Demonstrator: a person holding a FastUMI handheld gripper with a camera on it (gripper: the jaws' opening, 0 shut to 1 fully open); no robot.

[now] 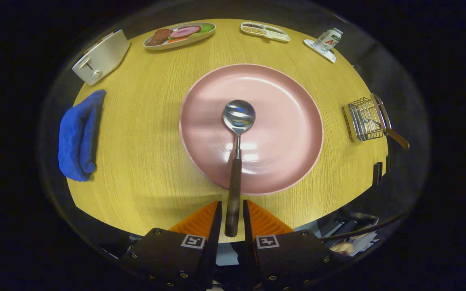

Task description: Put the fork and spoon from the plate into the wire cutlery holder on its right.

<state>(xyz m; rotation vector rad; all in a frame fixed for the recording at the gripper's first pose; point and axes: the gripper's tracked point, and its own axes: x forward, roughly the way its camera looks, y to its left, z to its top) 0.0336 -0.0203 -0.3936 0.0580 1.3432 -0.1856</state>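
Fingers of the gripper [231,212] clamp the spoon [237,142] by its dark handle, bowl lying mid pink plate [289,121], handle crossing the plate's near rim. Right of the plate, across bare tabletop [144,161], the wire cutlery holder [364,119] sits at the table's edge, a brown-handled fork [392,135] already in it.

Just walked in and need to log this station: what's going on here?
A person's hand-held gripper has its fingers closed on the dark handle of a spoon, whose bowl is over the middle of the pink plate on the wooden table. Right of the plate, the wire cutlery holder already has one brown-handled utensil in it, probably the fork. So the spoon is the piece left to move.
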